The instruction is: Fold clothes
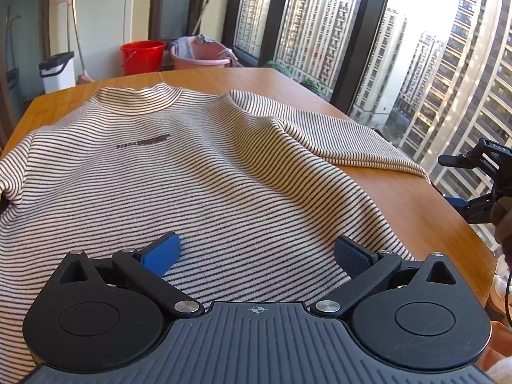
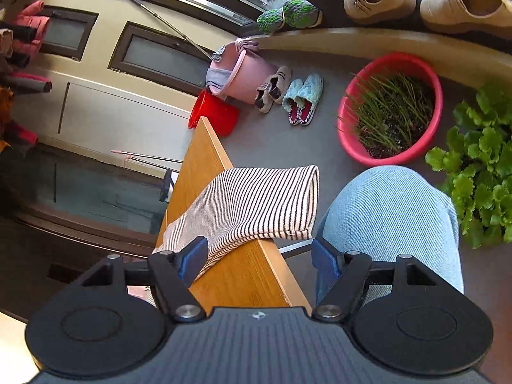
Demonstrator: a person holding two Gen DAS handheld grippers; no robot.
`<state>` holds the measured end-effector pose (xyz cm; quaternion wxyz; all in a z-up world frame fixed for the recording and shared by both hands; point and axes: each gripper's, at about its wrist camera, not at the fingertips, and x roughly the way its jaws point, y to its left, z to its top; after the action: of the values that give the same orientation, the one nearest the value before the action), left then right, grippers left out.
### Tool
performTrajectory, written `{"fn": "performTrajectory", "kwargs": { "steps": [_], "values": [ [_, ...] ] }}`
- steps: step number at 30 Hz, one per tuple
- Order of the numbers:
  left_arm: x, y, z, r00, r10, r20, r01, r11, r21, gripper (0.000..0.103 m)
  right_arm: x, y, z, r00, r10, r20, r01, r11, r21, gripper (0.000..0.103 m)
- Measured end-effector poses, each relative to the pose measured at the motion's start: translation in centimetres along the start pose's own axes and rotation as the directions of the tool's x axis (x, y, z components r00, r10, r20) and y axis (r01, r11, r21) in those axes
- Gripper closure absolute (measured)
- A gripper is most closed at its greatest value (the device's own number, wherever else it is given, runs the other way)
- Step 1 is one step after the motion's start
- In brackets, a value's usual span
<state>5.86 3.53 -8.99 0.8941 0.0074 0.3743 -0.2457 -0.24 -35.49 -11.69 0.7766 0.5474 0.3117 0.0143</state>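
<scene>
Fingers spread wide on left gripper [image 1: 256, 251] over shirt [image 1: 179, 172], holding nothing; right gripper [image 2: 259, 257] likewise spread. Only right view shows sleeve [image 2: 265, 201] overhanging table [image 2: 252, 275] at 12 o'clock.

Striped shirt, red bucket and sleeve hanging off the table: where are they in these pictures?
Striped shirt [image 1: 198, 172]: left wrist view, on its chest below the printed logo.
Red bucket [image 1: 142, 57]: left wrist view, on its front wall.
Sleeve [image 2: 272, 201]: right wrist view, on the part overhanging the table edge.
</scene>
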Motion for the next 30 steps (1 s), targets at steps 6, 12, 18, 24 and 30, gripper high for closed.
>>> {"fn": "performTrajectory", "kwargs": {
  "steps": [6, 12, 18, 24, 30],
  "values": [
    [0.0, 0.1, -0.1, 1.0, -0.002, 0.003, 0.002, 1.0, 0.0, 0.0, 2.4, 0.7, 1.0, 1.0, -0.013, 0.023, 0.013, 1.0, -0.022, 0.031],
    [-0.1, 0.5, -0.2, 1.0, -0.012, 0.028, 0.012, 1.0, -0.016, 0.0, 5.0, 1.4, 3.2, 0.999, 0.013, 0.04, -0.013, 1.0, -0.015, 0.038],
    [-0.1, 0.4, -0.3, 1.0, -0.013, 0.026, 0.013, 1.0, 0.003, 0.0, 8.5, 1.8, 5.5, 0.999, 0.006, 0.051, -0.007, 1.0, 0.022, 0.052],
    [-0.2, 0.5, -0.3, 0.999, -0.02, 0.026, 0.019, 1.0, 0.009, 0.0, 12.9, 0.7, 7.6, 1.0, -0.006, 0.0, 0.006, 0.988, 0.154, 0.052],
    [-0.2, 0.4, -0.4, 1.0, -0.018, 0.024, 0.017, 1.0, 0.014, 0.0, 15.0, 1.9, 8.9, 0.998, 0.043, 0.04, -0.048, 0.991, 0.121, 0.093]
  ]
}}
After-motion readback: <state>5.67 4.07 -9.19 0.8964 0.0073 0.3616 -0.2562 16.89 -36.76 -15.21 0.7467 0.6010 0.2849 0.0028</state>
